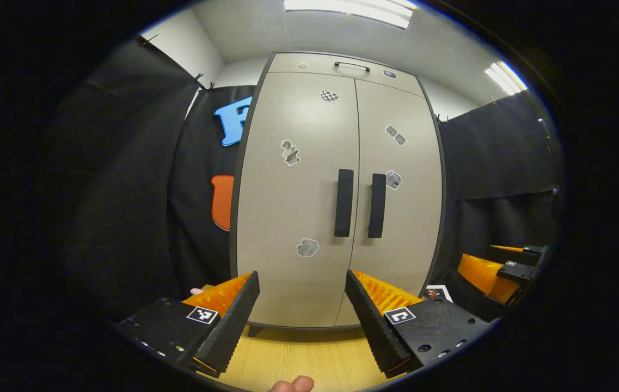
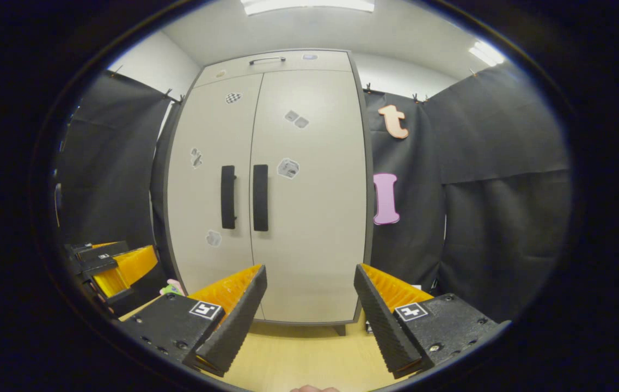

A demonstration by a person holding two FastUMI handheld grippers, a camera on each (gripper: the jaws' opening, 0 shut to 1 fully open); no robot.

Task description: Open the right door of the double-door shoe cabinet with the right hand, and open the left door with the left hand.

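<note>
Both doors are closed; the upright right handle (image 2: 260, 197) stands ahead and left of the open right gripper (image 2: 309, 316); the left gripper (image 1: 302, 318) is open too.

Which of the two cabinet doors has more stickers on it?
The left door: it carries three stickers, a checkered one near the top, one higher up and one low beside its handle. The right door carries two sticker spots.
</note>
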